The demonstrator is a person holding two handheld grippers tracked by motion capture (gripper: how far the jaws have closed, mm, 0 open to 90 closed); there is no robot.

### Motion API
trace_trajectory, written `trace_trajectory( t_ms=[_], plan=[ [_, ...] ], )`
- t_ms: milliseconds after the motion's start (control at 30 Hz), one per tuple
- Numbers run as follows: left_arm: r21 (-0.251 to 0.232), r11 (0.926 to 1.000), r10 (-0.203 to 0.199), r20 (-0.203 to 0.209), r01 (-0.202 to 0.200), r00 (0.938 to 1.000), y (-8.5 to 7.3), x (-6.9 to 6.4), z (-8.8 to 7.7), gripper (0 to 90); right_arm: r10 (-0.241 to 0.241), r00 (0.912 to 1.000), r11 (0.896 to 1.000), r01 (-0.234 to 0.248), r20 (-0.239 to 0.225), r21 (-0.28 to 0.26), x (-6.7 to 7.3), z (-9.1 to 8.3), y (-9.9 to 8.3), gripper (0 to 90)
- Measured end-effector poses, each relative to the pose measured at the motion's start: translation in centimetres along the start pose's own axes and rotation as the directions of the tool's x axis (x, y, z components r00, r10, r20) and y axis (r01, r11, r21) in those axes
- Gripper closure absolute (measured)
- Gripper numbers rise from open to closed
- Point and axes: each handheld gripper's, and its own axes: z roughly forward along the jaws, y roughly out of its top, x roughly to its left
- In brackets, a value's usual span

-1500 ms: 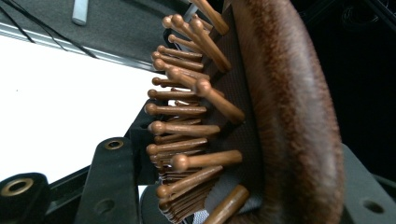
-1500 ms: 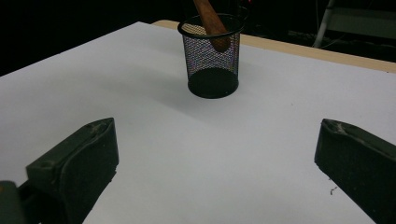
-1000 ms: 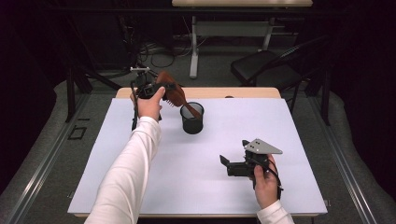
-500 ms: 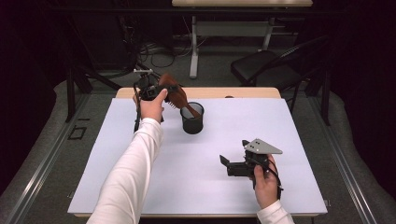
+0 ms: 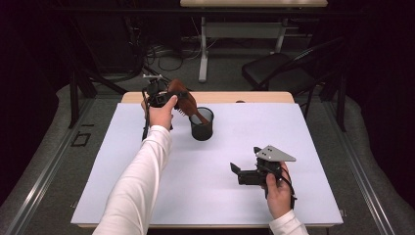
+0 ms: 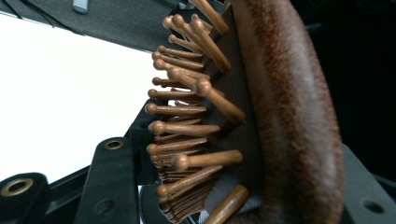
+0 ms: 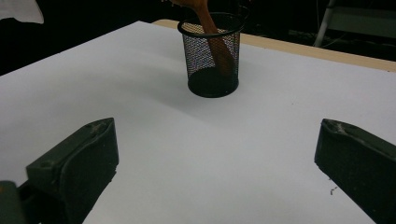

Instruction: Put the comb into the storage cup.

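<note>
A brown wooden hairbrush (image 5: 185, 101) with peg bristles is held by its head in my left gripper (image 5: 169, 97), above the table's far left. The brush slants down to the right, and its handle reaches into a black mesh cup (image 5: 201, 125). In the left gripper view the hairbrush (image 6: 285, 116) sits between the two jaws of my left gripper (image 6: 233, 191), bristles turned left. My right gripper (image 5: 237, 173) rests on the white tabletop at the front right, open and empty. The right gripper view looks past my right gripper (image 7: 215, 172) at the mesh cup (image 7: 212, 60) with the brush handle (image 7: 211, 32) in it.
The white table surface (image 5: 244, 215) has a wooden strip (image 5: 254, 97) along its far edge. A black chair (image 5: 274, 71) and a desk frame with cables stand on the floor beyond the table. The cup stands upright near the far middle of the table.
The left hand and the brush have edged very slightly toward the cup. The right hand has kept still.
</note>
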Motion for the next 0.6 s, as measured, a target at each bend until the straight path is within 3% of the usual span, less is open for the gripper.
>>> trace_trajectory(
  t_ms=[600],
  plan=[
    [0.015,0.9999,-0.001,-0.010,0.001,0.9999,-0.59,0.37,0.67,48.2,-0.005,1.0000,1.000,0.005,-0.001,0.003,0.02,0.09,-0.05,0.0]
  ],
)
